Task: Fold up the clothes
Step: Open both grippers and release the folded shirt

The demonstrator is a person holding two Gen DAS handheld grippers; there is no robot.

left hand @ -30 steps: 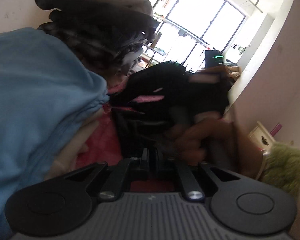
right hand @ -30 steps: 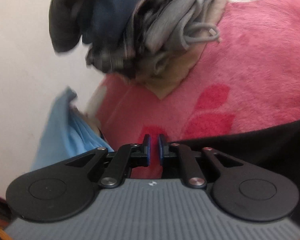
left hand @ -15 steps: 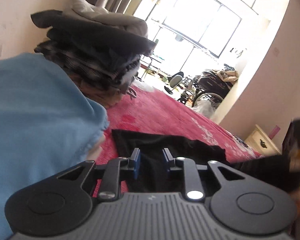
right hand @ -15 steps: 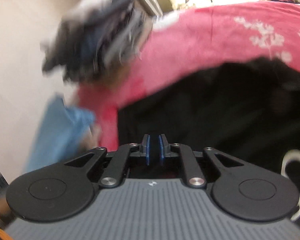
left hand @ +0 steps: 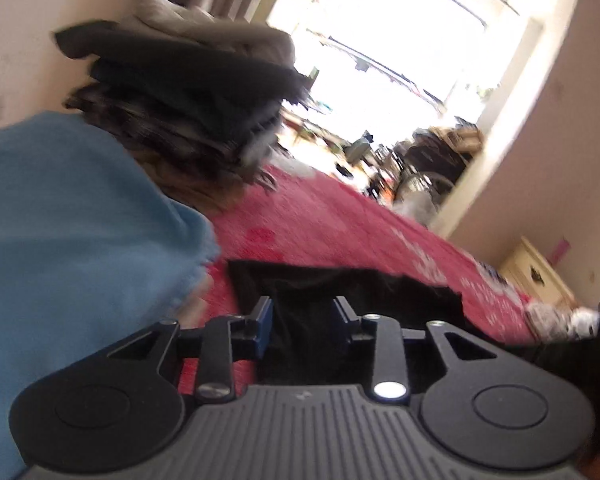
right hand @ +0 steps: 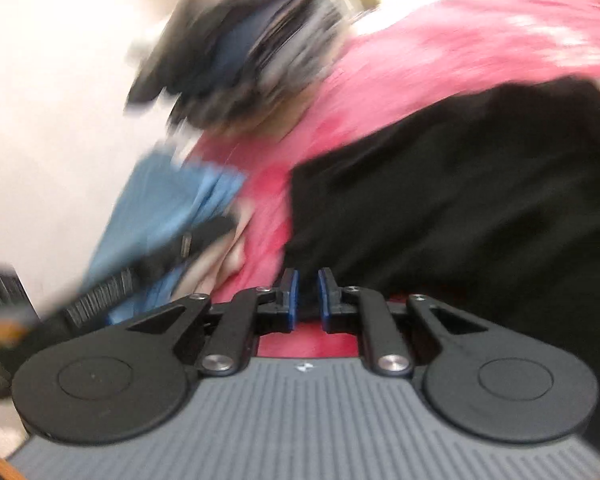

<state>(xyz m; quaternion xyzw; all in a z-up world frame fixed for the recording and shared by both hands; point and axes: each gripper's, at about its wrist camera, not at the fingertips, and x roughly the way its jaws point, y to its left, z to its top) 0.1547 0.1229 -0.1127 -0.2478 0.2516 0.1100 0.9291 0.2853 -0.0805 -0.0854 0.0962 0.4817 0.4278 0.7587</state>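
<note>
1. A black garment [left hand: 340,292] lies spread flat on a red blanket [left hand: 320,220] with paler floral marks, its near edge just ahead of both grippers
2. The left gripper [left hand: 303,316] hovers above the garment's near corner; its jaws are opening, a clear gap stands between the blue pads, and nothing is pinched there, only the black cloth lying below
3. The right gripper [right hand: 304,300] points down at the garment's edge where it meets the blanket; its jaws are opening too, though only a narrow slit shows between the pads, with no cloth caught in it
4. In the right wrist view the black garment [right hand: 440,200] fills the middle and right, blurred by motion
5. A folded light blue cloth [left hand: 72,232] sits to the left of the garment, close beside the left gripper
6. Beyond it a stack of folded dark and grey clothes [left hand: 188,108] stands on the blanket near the wall
7. A bright window [left hand: 412,28] lights the far end of the room, and a small cream cabinet [left hand: 536,272] stands by the right wall
</note>
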